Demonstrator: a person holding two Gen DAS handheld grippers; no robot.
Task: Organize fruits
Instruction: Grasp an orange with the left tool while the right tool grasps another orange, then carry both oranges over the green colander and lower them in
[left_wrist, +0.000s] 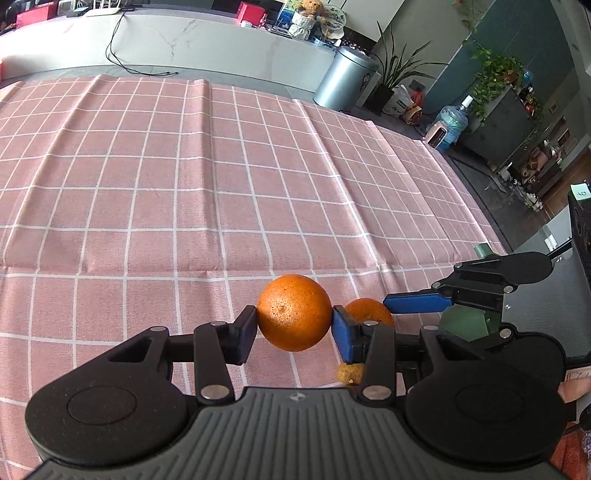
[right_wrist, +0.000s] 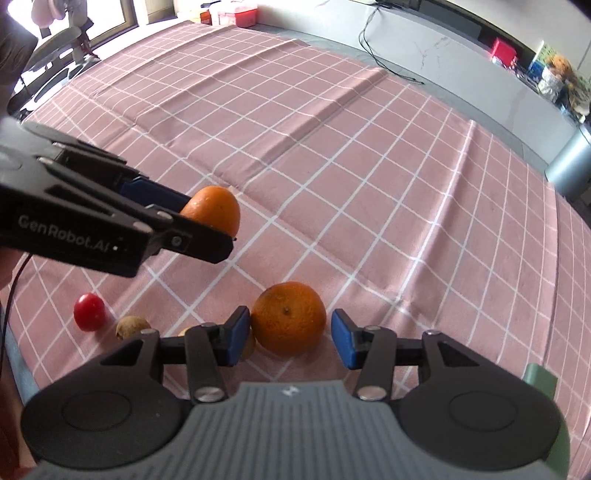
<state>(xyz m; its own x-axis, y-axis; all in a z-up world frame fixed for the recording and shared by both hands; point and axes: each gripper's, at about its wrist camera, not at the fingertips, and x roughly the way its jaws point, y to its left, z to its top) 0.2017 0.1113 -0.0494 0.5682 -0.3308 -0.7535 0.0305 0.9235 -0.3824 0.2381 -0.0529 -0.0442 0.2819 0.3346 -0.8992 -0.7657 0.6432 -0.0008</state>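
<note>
Oranges: left gripper pinches one; right gripper spread around another, open tablecloth beyond.

Words on the left gripper: "GenRobot.AI", in pale letters on its black side.
Other signs: too small to read.

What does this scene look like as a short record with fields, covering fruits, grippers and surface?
surface: pink checked cloth
left hand-held gripper: shut on an orange, lifted off the cloth
right hand-held gripper: open, jaws either side of a second orange resting on the cloth
other fruit: red tomato, small brown fruit, both on the cloth
</note>
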